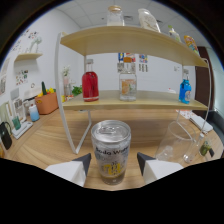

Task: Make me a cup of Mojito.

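One soda can stood between the gripper's open fingers, gaps either side, on the wooden table. Three bottles lined the far shelf: red, clear, blue. White walls behind.

Silver can with yellow label, red bottle, blue bottle, pale wood shelf
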Demonstrator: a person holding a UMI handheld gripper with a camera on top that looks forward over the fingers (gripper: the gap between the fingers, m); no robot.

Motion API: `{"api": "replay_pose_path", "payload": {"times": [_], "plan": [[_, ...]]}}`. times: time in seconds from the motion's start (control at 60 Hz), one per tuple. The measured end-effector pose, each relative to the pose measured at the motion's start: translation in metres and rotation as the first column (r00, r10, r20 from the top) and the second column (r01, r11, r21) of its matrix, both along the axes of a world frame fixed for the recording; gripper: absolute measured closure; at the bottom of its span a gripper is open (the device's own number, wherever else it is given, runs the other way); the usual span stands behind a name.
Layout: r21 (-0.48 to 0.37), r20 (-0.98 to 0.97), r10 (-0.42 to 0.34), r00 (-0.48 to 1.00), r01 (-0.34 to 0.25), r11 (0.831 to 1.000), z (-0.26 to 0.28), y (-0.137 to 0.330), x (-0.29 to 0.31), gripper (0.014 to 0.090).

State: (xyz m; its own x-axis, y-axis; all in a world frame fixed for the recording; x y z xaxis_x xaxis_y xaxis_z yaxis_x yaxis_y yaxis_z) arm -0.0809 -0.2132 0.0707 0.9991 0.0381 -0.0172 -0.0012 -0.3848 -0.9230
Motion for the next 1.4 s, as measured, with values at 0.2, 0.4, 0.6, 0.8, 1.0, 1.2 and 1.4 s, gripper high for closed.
{"api": "replay_pose_path", "payload": {"times": [0.2,0.4,0.6,0.8,1.0,1.2,1.4], "plan": [[0.001,-0.018,0.024,1.000,-0.024,1.000,0.060,-0.036,-0.003,0.0199],[-0.046,0.008,0.027,1.000,-0.027,0.999,0.094,-0.081,0.015,0.0188],[-0.122,0.035,-0.004,0.999,0.008,0.993,0.085,-0.117,0.057,0.0187],[-0.162,0.054,-0.022,0.998,0.030,0.986,0.069,-0.133,0.089,0.0194],[-0.197,0.046,-0.021,0.999,0.030,0.980,0.053,-0.140,0.097,0.0200],[-0.220,0.050,-0.011,0.999,0.022,0.975,0.045,-0.144,0.100,0.0190],[-0.220,0.052,-0.009,0.999,0.020,0.975,0.044,-0.143,0.101,0.0188]]}}
